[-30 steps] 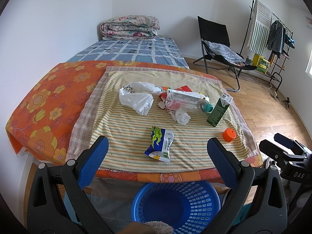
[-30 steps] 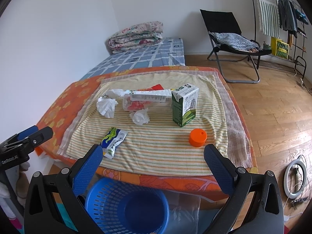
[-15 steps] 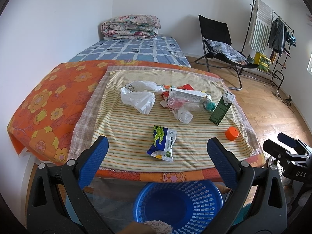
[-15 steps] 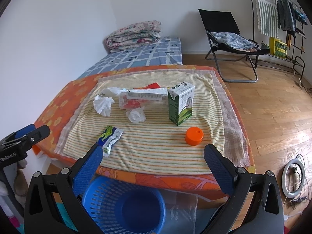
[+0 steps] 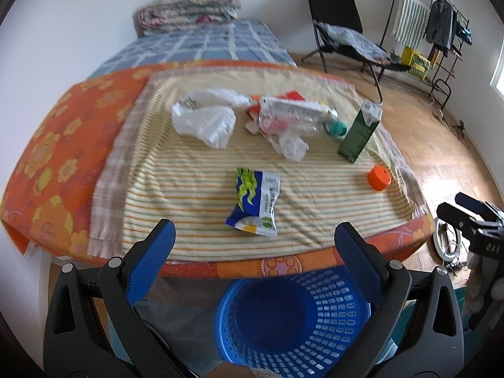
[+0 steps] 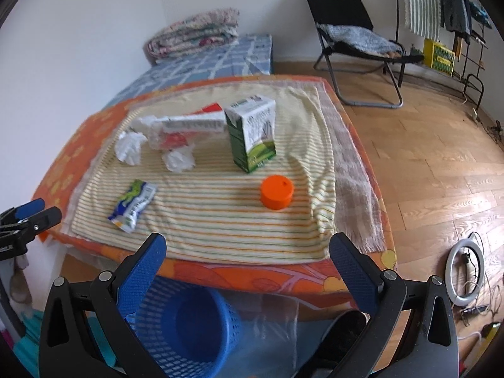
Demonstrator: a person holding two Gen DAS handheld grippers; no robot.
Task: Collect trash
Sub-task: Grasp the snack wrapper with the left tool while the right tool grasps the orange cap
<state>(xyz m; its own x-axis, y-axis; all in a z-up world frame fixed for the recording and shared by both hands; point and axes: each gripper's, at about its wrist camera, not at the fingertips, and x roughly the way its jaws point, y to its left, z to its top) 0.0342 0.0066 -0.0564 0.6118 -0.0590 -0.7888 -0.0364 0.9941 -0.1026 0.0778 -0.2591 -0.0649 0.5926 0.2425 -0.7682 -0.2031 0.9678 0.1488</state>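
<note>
Both your left gripper (image 5: 252, 245) and right gripper (image 6: 247, 256) hang with jaws spread wide and empty. The snack wrapper (image 5: 254, 201) lies nearest on the table (image 5: 315, 201), just above the blue basket (image 5: 293, 321) waiting below its near edge.

Looking down my left gripper (image 5: 255, 245): two black plastic arms, each ending in a blue finger pad (image 5: 151, 258) with a fine ribbed texture, silver screws at the pivots, triangular cut-outs in the black frames. My right gripper (image 6: 247, 260) is the same build, same blue pads (image 6: 141, 271), same silver screws. From the left camera I can read white letters "DAS" on the right unit's black body.
</note>
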